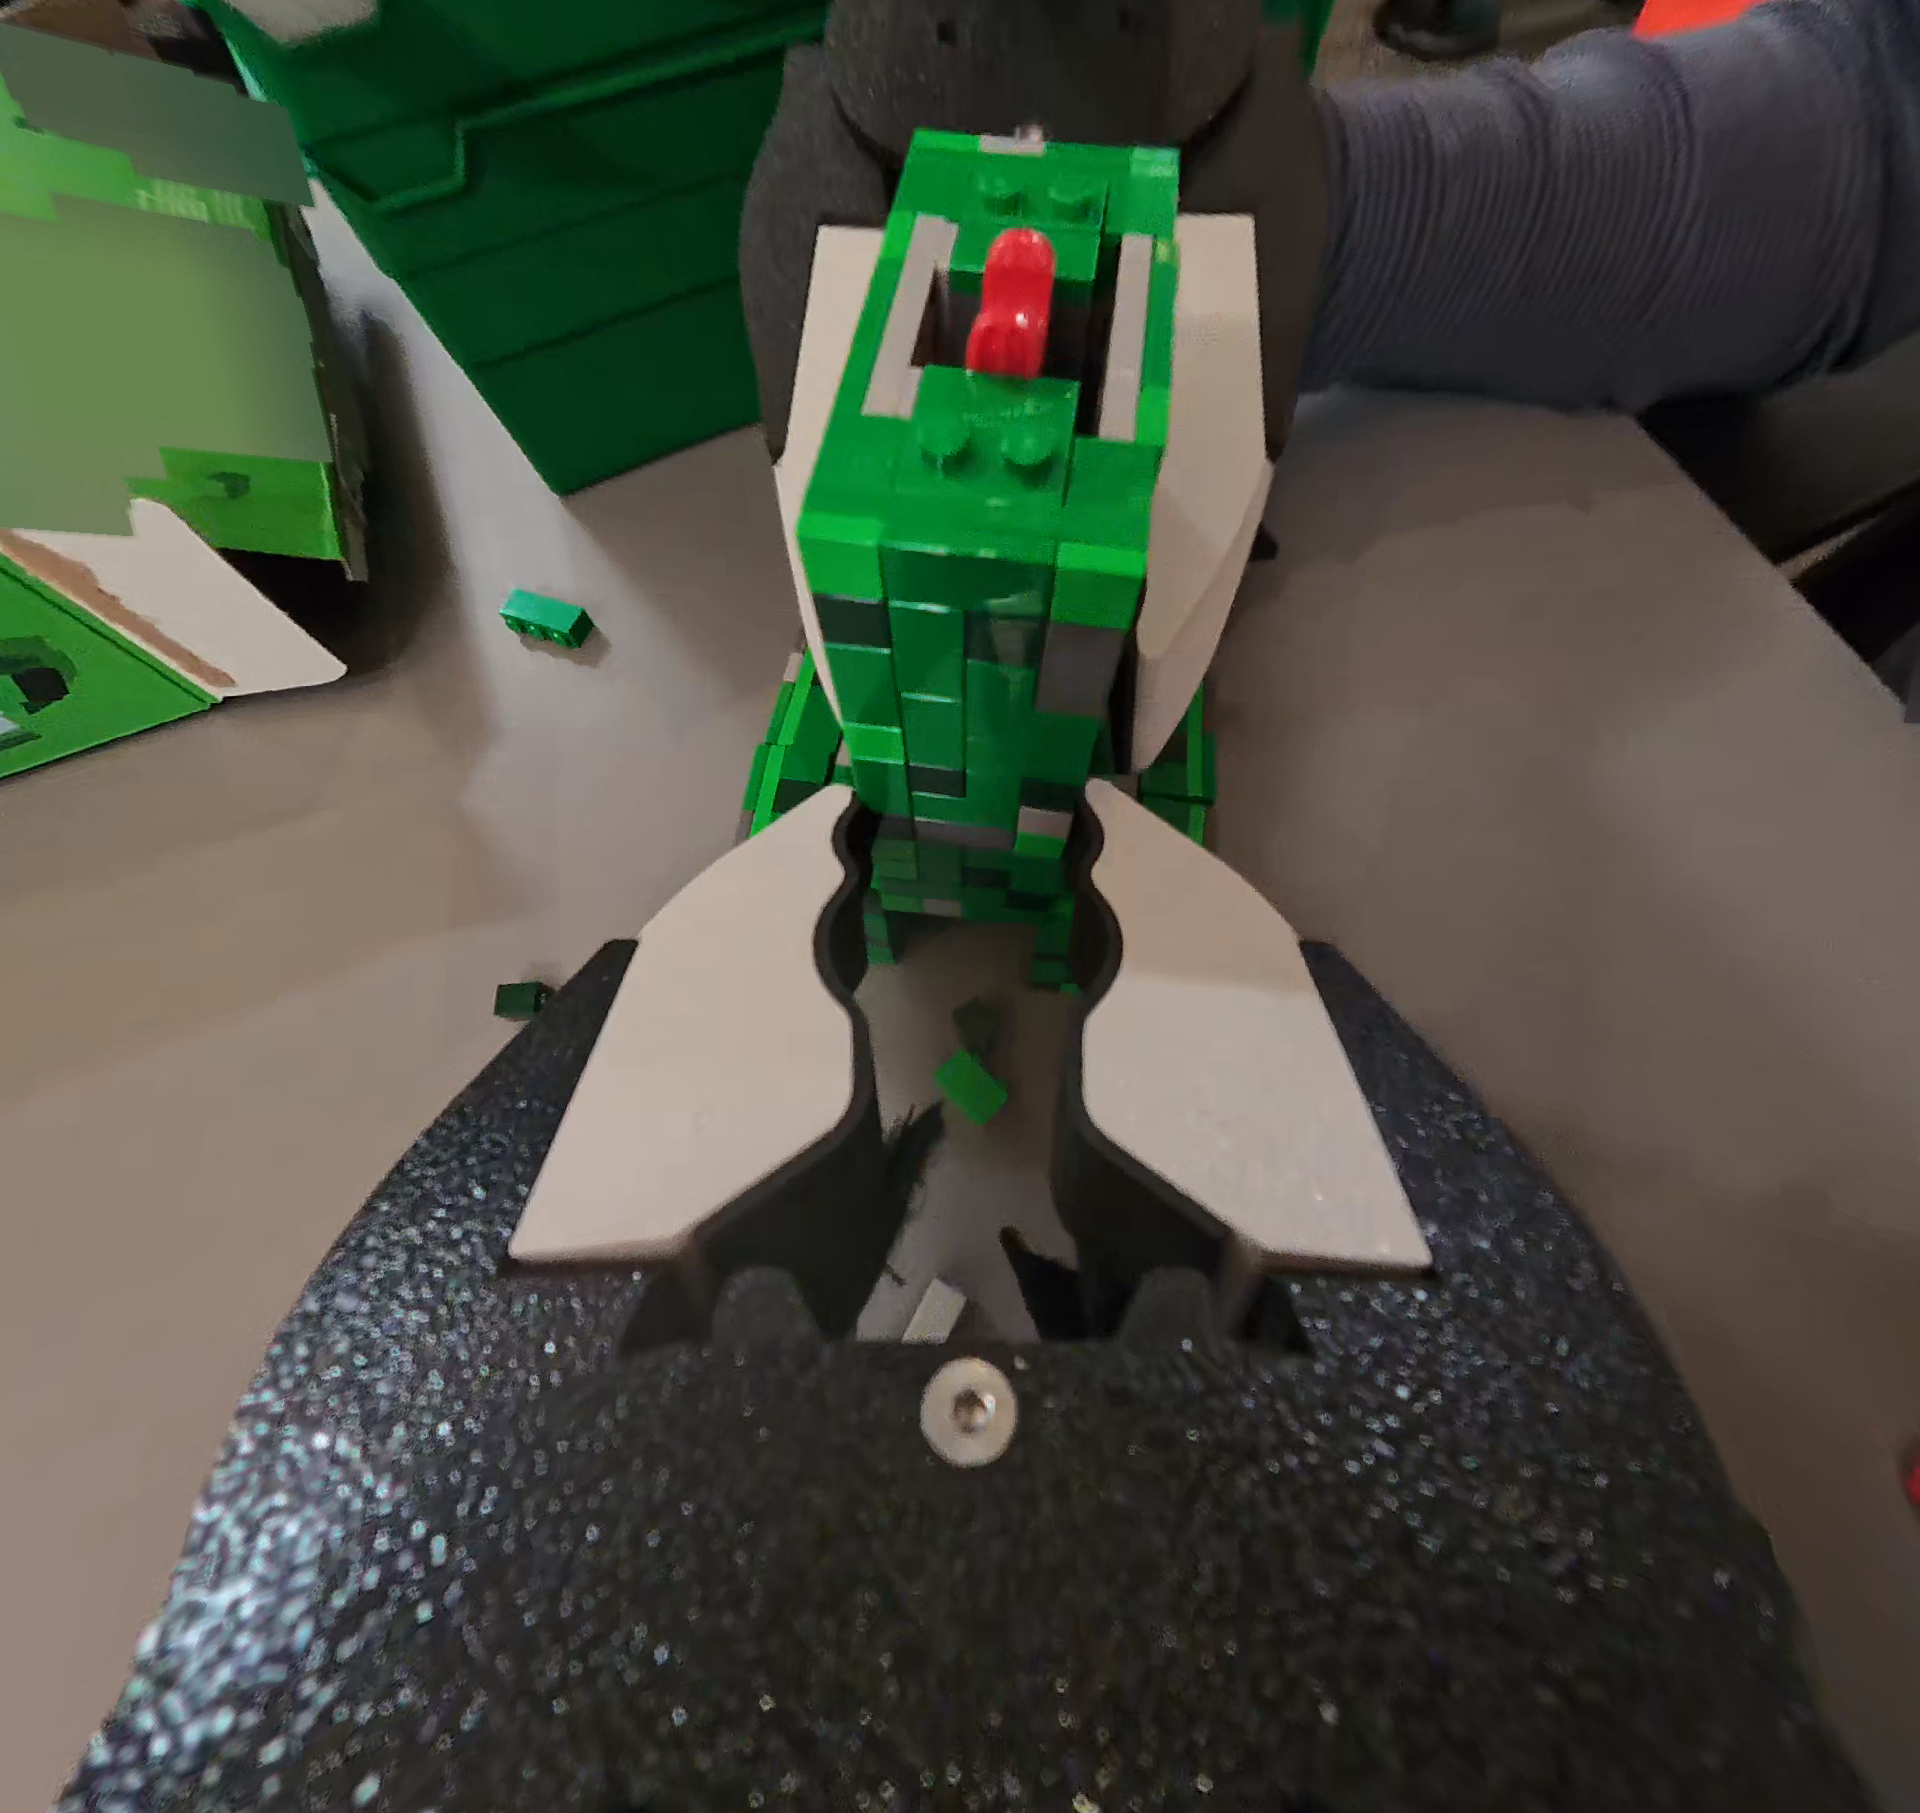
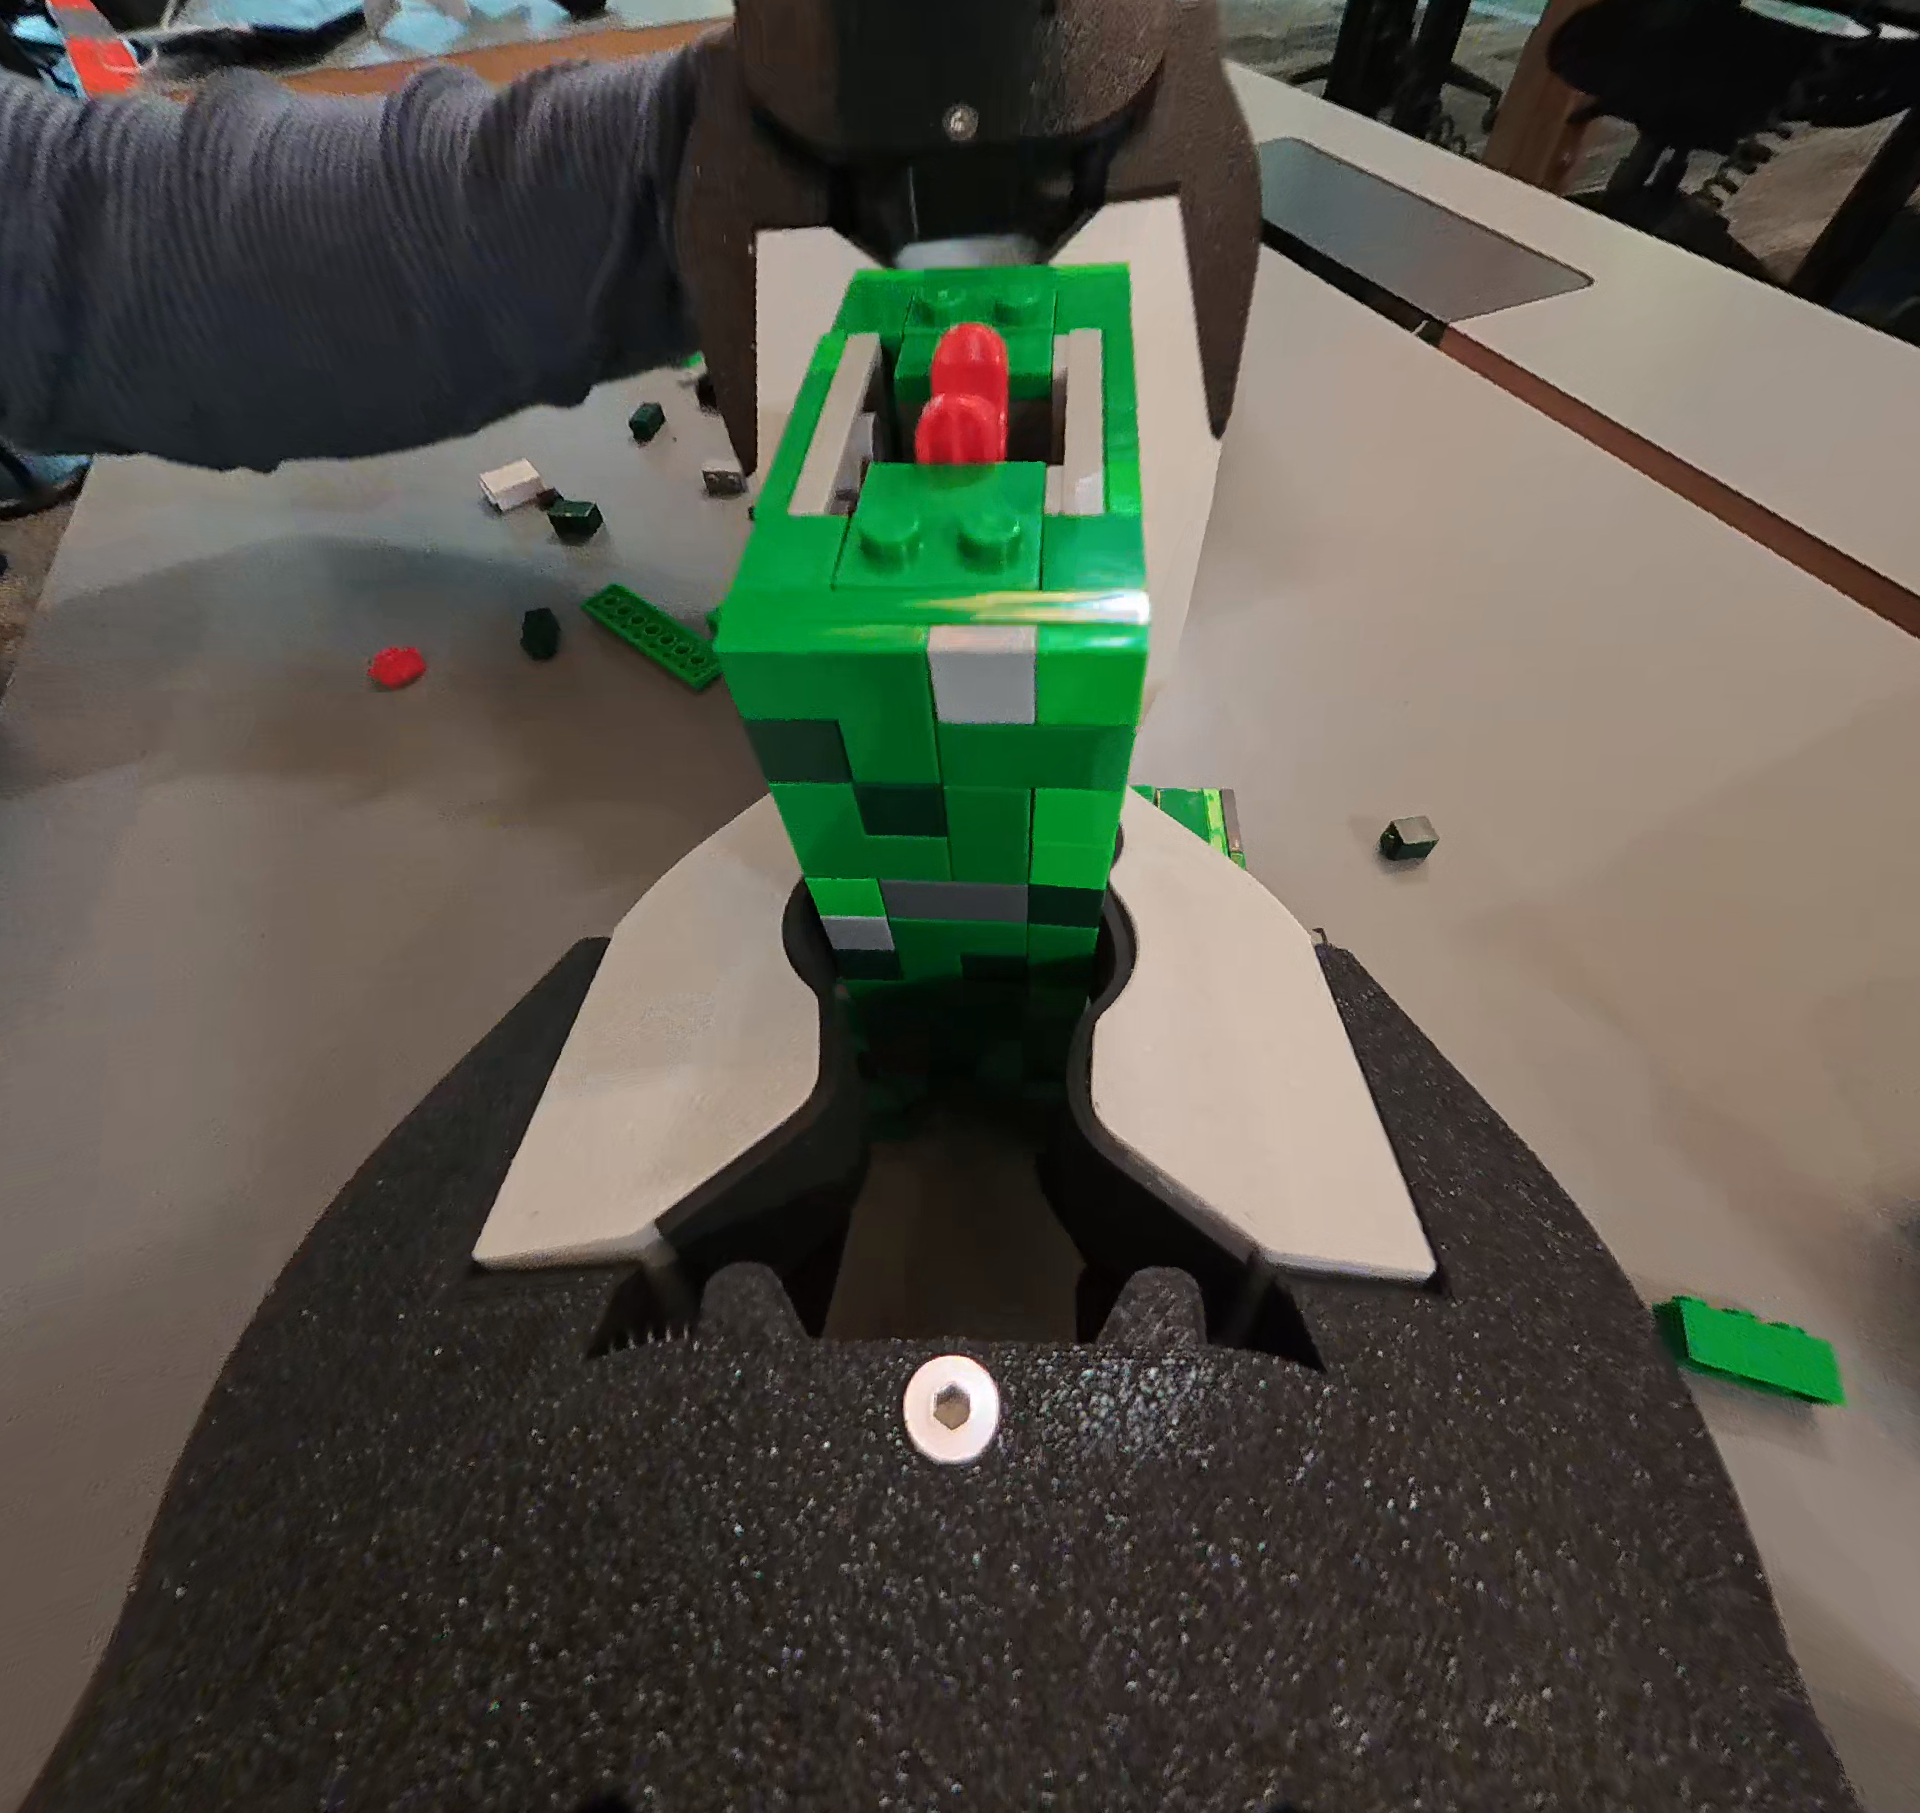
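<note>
A tall green brick tower with grey and dark patches stands on the grey table. A red piece sits in a slot in its top. My left gripper is shut on the tower's lower part. My right gripper is shut on the same tower from the opposite side. The red piece shows there too. In each view the other gripper's white fingers flank the tower's far side.
Green bins and a torn green cardboard box stand behind on the left. Loose bricks lie around: a green brick, a long green plate, a red piece, a green brick. A person's grey sleeve reaches in. Only a small space, under 4 cm, lies between the two pairs of fingers.
</note>
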Demonstrator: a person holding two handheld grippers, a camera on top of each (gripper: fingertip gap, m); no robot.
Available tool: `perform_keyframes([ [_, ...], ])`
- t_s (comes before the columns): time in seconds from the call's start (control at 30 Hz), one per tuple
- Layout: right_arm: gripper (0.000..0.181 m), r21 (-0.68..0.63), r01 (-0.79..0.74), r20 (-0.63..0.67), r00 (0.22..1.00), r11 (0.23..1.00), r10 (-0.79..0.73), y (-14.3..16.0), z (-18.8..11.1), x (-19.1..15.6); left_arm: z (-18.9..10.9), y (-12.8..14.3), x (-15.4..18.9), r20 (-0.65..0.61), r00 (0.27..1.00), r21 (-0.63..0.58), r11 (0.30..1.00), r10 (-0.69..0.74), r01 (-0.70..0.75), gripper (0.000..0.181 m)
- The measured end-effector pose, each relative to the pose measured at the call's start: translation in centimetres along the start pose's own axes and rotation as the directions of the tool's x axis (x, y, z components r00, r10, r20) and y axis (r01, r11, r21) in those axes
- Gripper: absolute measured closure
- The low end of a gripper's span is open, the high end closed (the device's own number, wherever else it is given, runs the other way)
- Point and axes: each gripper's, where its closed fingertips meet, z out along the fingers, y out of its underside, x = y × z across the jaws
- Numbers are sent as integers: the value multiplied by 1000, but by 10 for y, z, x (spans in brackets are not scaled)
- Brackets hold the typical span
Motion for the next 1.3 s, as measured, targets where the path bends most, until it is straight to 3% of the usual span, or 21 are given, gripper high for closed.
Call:
perform_keyframes([
  [0.13,138,-2,1,16,1000,1000,-1,1,0,-1,-1,1,1,-50,999,-18,1000,5,-6,145],
  [0.37,138,24,-22,13,1000,999,22,-1,0,2,0,-4,0,-40,998,115,992,-57,61,143],
  [0.43,138,45,-43,10,999,998,42,-3,0,2,-4,-17,-2,-26,995,210,973,-95,98,110],
  [0.47,139,47,-40,4,999,998,40,-4,1,3,-8,-25,0,-41,994,258,960,-97,105,108],
  [0.53,138,74,-16,-14,1000,997,17,-10,0,3,-14,-38,-1,-30,995,326,941,-90,95,114],
  [0.63,137,118,-7,-22,1000,993,9,-20,-1,2,-9,-36,-1,-2,999,264,963,-47,45,142],
  [0.87,139,33,47,31,998,998,-48,-16,0,-6,-11,-31,6,-70,997,148,989,29,-18,144],
  [0.97,139,11,69,100,993,998,-70,-14,-2,-10,-14,-30,13,-168,984,97,995,54,-38,144],
  [1.17,139,19,87,127,988,996,-88,-13,-5,-11,-26,-36,10,-255,967,128,992,24,9,144],
  [1.3,139,43,73,68,995,996,-75,-14,-8,-6,-45,-42,1,-263,965,257,963,-7,78,144],
])
